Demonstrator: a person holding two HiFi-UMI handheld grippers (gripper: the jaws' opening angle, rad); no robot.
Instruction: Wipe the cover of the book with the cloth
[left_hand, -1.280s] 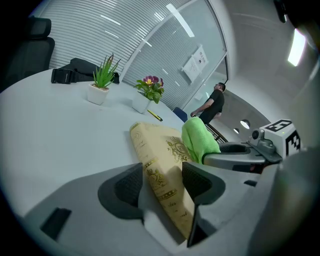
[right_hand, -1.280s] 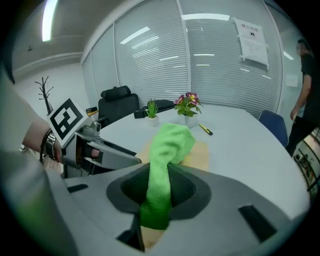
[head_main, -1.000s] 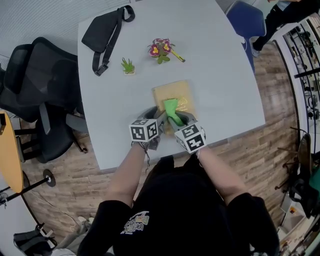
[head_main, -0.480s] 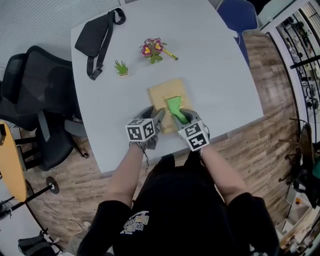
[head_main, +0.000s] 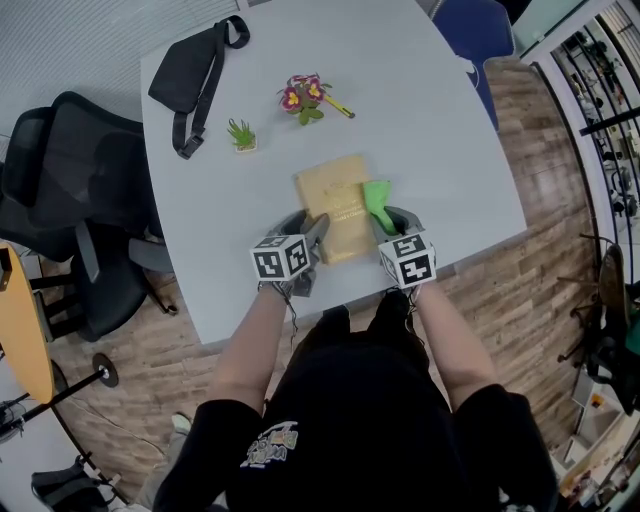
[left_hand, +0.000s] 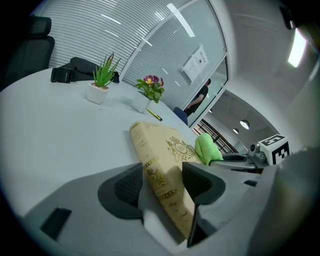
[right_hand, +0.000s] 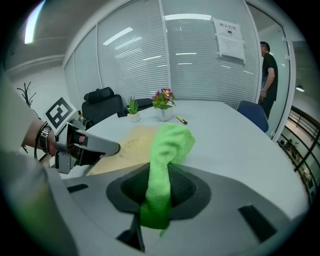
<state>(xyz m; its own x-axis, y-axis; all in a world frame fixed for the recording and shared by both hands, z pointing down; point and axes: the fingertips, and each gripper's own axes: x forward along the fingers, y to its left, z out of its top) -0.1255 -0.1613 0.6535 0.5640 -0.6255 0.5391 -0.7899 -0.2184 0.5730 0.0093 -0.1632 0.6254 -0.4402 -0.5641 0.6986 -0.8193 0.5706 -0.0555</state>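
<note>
Head view: wiping looks under way. The tan hardback book lies flat on the smooth grey table. The cloth is at the book's right edge, so the next pass probably needs a sweep left across the cover.

Left gripper view: the left gripper pinches the book's near corner by its gold-embossed spine.

Right gripper view: the right gripper clamps the fluffy green cloth.

The book lay on the desk near its front edge, its near left corner between the left claw's jaws. The cloth, in the right claw, sat at the book's right edge. Behind stood a plant and flowers, a bag far left.
</note>
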